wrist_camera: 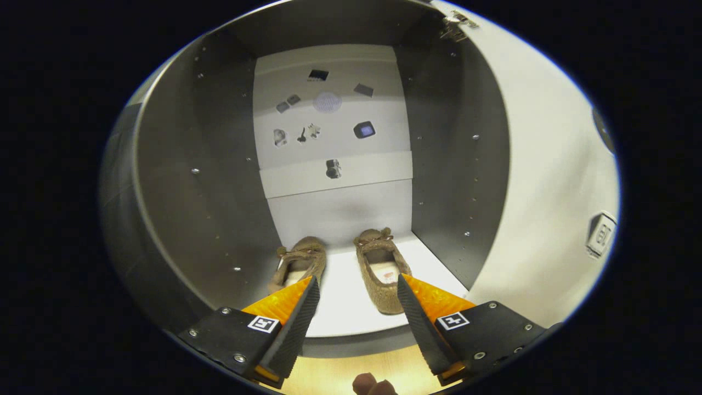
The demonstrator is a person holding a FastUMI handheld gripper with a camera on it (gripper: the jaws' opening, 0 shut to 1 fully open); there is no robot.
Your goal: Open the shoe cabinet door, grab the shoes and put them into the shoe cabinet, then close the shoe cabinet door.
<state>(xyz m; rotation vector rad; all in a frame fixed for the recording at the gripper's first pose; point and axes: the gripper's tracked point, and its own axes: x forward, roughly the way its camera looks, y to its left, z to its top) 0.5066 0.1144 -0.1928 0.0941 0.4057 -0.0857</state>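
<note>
Two brown fuzzy slippers stand side by side on the white bottom shelf [343,307] inside the open shoe cabinet, toes toward the back wall. The left slipper [301,260] lies just beyond my left fingertip. The right slipper [381,271] lies just inside my right fingertip. My gripper [357,285] is open at the cabinet mouth, with nothing between its fingers. The cabinet door [548,181] is swung wide open on the right, its hinge [458,24] showing at the top.
Dark side panels [203,181] with small peg holes wall in the compartment left and right. The white back wall [334,126] carries several small stickers. A wooden floor [340,373] and fingertips of a hand [373,385] show below the gripper.
</note>
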